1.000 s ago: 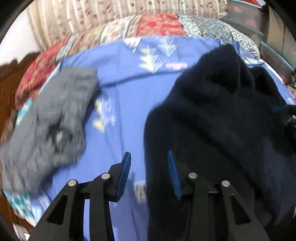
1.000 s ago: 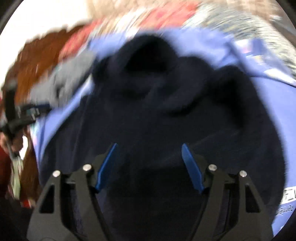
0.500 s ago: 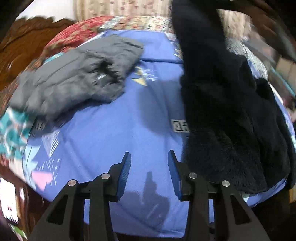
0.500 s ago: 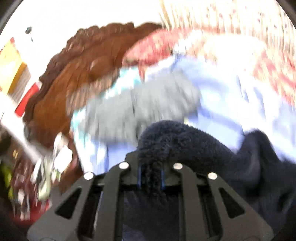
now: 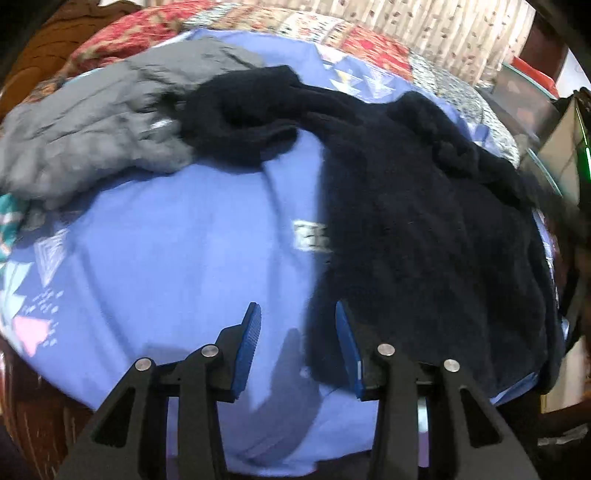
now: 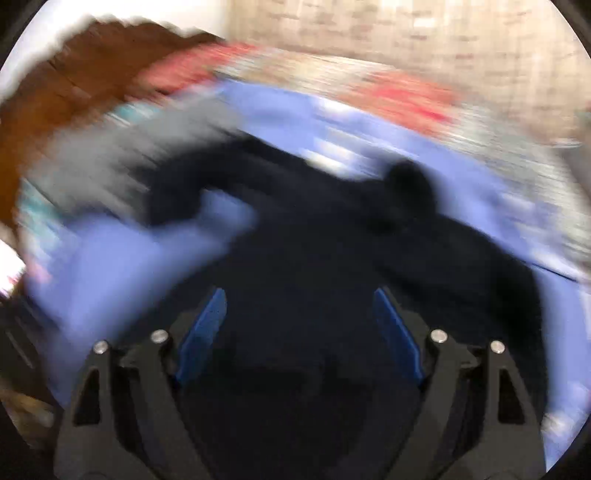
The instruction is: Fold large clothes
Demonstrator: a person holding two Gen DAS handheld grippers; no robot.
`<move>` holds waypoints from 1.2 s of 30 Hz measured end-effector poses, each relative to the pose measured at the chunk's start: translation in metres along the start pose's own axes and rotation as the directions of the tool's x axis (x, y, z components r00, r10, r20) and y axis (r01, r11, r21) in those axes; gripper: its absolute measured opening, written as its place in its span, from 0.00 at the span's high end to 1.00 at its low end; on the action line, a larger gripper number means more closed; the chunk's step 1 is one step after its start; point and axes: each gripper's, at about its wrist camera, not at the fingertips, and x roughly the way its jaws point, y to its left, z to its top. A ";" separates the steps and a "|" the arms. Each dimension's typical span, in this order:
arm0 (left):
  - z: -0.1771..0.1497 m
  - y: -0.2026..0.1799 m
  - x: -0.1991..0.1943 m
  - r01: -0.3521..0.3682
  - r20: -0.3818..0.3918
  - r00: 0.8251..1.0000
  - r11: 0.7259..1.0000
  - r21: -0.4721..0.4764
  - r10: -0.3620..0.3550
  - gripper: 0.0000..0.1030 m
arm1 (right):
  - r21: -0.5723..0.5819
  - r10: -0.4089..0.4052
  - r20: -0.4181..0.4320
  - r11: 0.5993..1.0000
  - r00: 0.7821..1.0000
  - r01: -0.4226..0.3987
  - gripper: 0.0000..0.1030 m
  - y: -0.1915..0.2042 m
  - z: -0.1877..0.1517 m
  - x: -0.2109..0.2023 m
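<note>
A dark navy fleece garment [image 5: 417,229] lies spread on the blue bedsheet [image 5: 177,266], one sleeve [image 5: 243,110] stretched left over the edge of a grey garment [image 5: 103,122]. My left gripper [image 5: 297,343] is open and empty above the sheet, at the fleece's near left hem. In the blurred right wrist view the fleece [image 6: 332,236] lies flat below my right gripper [image 6: 299,325], which is open wide and holds nothing.
A patchwork quilt [image 5: 332,29] and a curtain lie behind the bed. A wooden headboard [image 6: 55,99] stands at the left. Shelves and clutter [image 5: 546,122] stand at the right. The bed's near edge [image 5: 221,443] is just below my left gripper.
My right gripper, shut on the fleece sleeve half a second ago, has opened and let it go. The sleeve now lies out to the left. The left gripper stays open.
</note>
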 end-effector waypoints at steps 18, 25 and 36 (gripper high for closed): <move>0.015 -0.039 0.017 -0.164 -0.070 0.983 0.982 0.092 0.171 0.37 | 0.517 -0.362 -0.232 0.741 0.903 0.430 0.92 -0.300 -0.136 -0.042; 0.012 -0.031 0.018 -0.168 -0.072 0.982 0.982 0.084 0.174 0.31 | 0.738 -0.304 -0.078 0.623 0.950 0.260 0.34 -0.309 -0.131 -0.083; 0.005 -0.017 0.066 0.038 -0.230 0.972 0.998 -0.056 -0.050 0.20 | 0.399 0.278 -0.123 0.893 0.953 -0.209 0.21 -0.024 -0.153 -0.032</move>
